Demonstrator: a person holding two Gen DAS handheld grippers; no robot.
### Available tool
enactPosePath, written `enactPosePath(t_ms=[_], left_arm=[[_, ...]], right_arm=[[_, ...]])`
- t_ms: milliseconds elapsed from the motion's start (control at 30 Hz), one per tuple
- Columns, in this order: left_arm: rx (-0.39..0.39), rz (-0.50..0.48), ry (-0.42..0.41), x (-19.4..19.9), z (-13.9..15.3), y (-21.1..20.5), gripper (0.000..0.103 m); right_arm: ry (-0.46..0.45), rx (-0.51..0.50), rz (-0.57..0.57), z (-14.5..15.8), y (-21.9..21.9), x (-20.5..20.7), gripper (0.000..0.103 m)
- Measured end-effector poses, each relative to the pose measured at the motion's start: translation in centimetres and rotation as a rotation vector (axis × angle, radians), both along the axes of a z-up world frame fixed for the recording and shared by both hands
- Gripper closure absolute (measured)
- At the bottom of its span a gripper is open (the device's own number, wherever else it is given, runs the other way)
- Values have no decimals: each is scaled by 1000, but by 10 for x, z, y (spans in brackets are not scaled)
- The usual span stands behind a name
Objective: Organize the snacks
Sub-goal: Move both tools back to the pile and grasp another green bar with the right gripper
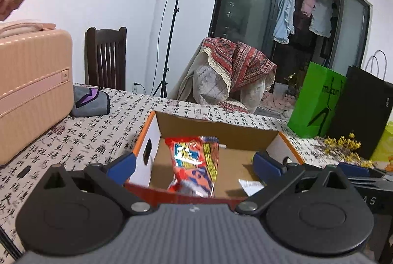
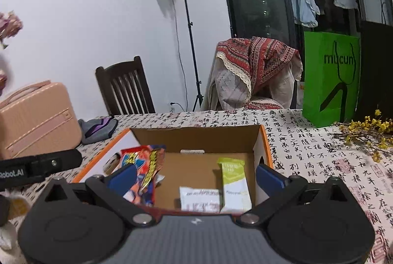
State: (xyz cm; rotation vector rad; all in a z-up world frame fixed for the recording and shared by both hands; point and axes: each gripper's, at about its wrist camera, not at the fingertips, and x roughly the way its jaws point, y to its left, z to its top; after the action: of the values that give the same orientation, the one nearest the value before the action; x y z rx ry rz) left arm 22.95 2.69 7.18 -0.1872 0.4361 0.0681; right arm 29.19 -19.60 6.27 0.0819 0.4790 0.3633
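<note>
An open cardboard box (image 1: 216, 126) (image 2: 196, 138) with orange rims stands on the calligraphy tablecloth. Inside it a red and blue snack bag (image 1: 196, 163) (image 2: 145, 168) leans against the left side. A green and white snack packet (image 2: 234, 183) and a white packet (image 2: 200, 197) (image 1: 250, 186) lie on the box floor at the right. My left gripper (image 1: 194, 164) hovers in front of the box, open, nothing between its blue pads. My right gripper (image 2: 196, 176) is also open and empty over the box's near edge. The left gripper's body (image 2: 39, 165) shows at the left of the right wrist view.
A pink suitcase (image 1: 32, 92) (image 2: 36, 119) stands at the left, a grey and purple pouch (image 1: 92, 101) (image 2: 98, 127) beside it. A green paper bag (image 1: 316, 99) (image 2: 330, 77), a black bag (image 1: 361, 111) and yellow flower sprigs (image 2: 366, 131) are at the right. Chairs stand behind the table.
</note>
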Motion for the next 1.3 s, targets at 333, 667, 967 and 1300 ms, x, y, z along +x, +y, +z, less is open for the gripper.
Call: enactPosePath(t_ms=[333,667,967,1300], left_arm=[[11,-14,8,-51,-8,1,0],[6,-24,61,-80,-32,9,0],[24,-28,93,-101,-52,19,0],[20,-48,126,-124,-73,31,0]], right_arm=[[-5,-36,24,-1,0,-56,0],[42,-60,50,-22,2,-92,0],[90,-52,51,-43,-10,-113,0],[133,-39,52,-64,-28,-134,0]])
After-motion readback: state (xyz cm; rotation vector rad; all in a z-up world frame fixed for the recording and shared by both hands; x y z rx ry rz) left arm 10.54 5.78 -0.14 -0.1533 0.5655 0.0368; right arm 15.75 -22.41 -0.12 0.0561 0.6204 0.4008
